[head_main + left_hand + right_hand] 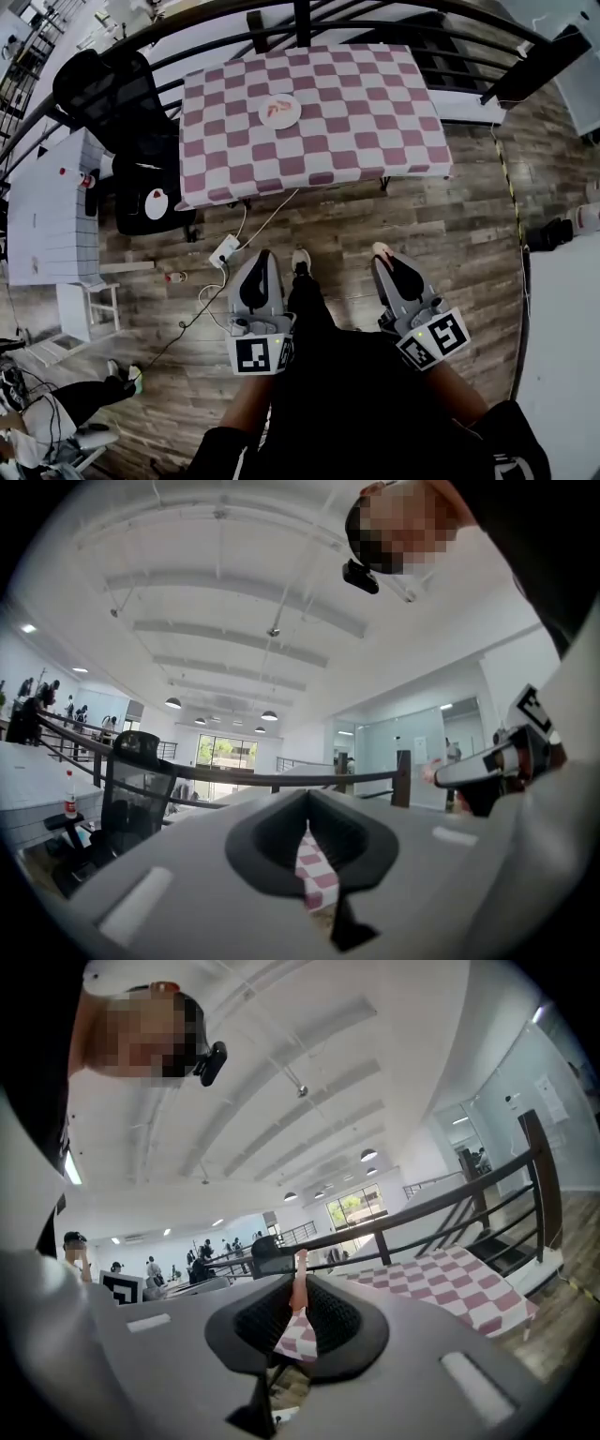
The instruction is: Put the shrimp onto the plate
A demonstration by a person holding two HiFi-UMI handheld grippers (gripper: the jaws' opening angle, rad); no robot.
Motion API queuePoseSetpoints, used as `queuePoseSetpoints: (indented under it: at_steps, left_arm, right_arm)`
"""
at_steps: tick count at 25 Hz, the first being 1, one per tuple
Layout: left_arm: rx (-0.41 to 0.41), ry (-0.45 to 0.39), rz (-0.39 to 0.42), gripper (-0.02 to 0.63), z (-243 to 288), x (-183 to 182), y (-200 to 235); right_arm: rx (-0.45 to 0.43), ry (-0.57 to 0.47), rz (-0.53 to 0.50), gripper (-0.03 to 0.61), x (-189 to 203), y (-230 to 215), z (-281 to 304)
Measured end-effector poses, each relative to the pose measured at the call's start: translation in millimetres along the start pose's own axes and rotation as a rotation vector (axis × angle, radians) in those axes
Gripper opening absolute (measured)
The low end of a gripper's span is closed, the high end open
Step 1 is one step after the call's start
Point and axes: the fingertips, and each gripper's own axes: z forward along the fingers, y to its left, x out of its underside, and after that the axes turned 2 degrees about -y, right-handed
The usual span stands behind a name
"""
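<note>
On the pink-and-white checkered table (375,112) ahead stands a white plate (279,111) with a red-orange piece lying on it. Both grippers hang over the wooden floor, well short of the table. My right gripper (382,251) (300,1274) is shut on a pale pink shrimp (297,1283), which pokes out at its tips (381,249). My left gripper (265,255) (307,825) is shut with nothing in it; only a thin slit shows the checkered cloth beyond. In the left gripper view the right gripper (441,775) shows at the right edge.
A black office chair (112,94) stands at the table's left end, a white side table (52,216) further left. A black railing (394,14) runs behind the table. A power strip with cables (225,249) lies on the floor. Another person's legs (84,394) are at lower left.
</note>
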Motion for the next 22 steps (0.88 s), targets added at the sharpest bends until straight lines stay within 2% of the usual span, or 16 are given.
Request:
queuePoseSetpoints:
  at_steps: [5,8,11,13,17,22]
  left_arm:
    - [-0.008,0.002,-0.017,0.009,47.2,-5.3,65.3]
    - [-0.002,0.024,-0.039,0.009,68.0,-2.1,89.2]
    - [0.005,0.053,-0.068,0.009,79.0,0.8,109.5]
    - [0.022,0.058,-0.07,0.009,84.1,1.8,115.7]
    - [0.076,0.062,-0.017,0.009,99.6,1.7,114.8]
    - [0.06,0.065,-0.029,0.009,118.0,0.7,122.0]
  right_arm:
    - [0.024,0.027,0.038,0.04,-14.3,-7.3,81.0]
    - [0.034,0.058,0.101,0.04,-14.7,-18.3,119.6]
    - [0.058,0.068,0.111,0.04,-14.0,-26.8,148.2]
    - [0.077,0.091,0.095,0.04,-9.3,-31.2,164.3]
    - [0.076,0.11,0.106,0.04,-7.4,-35.6,190.5]
    - [0.092,0.108,0.088,0.04,-10.1,-49.7,208.7]
